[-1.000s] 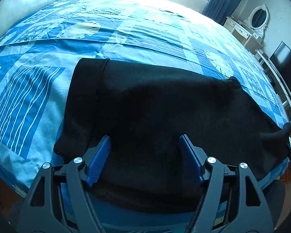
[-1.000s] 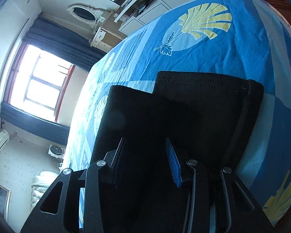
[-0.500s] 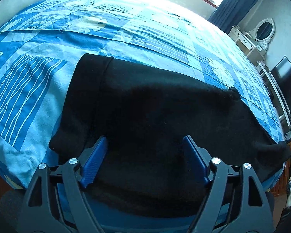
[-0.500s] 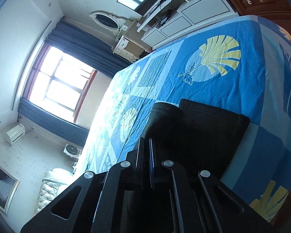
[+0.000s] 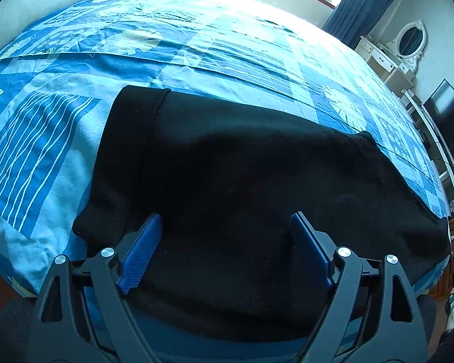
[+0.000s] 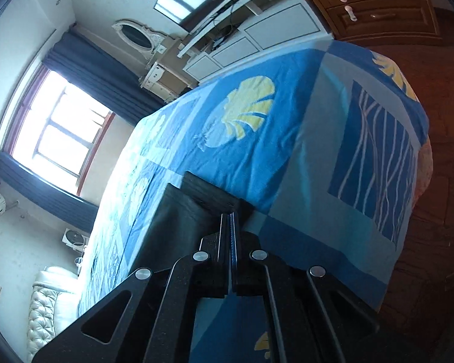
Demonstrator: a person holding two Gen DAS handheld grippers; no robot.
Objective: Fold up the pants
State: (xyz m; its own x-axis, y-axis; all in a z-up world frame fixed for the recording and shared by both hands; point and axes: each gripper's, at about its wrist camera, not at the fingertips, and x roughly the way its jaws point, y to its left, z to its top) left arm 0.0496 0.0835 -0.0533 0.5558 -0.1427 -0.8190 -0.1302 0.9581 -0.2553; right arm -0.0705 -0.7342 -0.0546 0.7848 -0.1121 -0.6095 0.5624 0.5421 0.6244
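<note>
Black pants [image 5: 233, 175] lie spread across the blue patterned bed [image 5: 196, 48], waistband at the left, legs running right to the bed edge. My left gripper [image 5: 224, 242] is open, its blue pads hovering over the near edge of the pants, holding nothing. In the right wrist view my right gripper [image 6: 230, 220] is shut on the hem end of the pants [image 6: 178, 211], which rises off the bed [image 6: 287, 157] in a raised fold.
White headboard [image 5: 36, 9] beyond the bed at the far left. A dresser with an oval mirror [image 5: 408, 42] and a TV [image 5: 448, 121] stand to the right. Wooden drawers [image 6: 378, 3] and wooden floor [image 6: 439, 211] lie past the bed corner.
My right gripper has closed fully on the pants' end and lifted it, tilting away from the bed. My left gripper stayed open and shifted only slightly.
</note>
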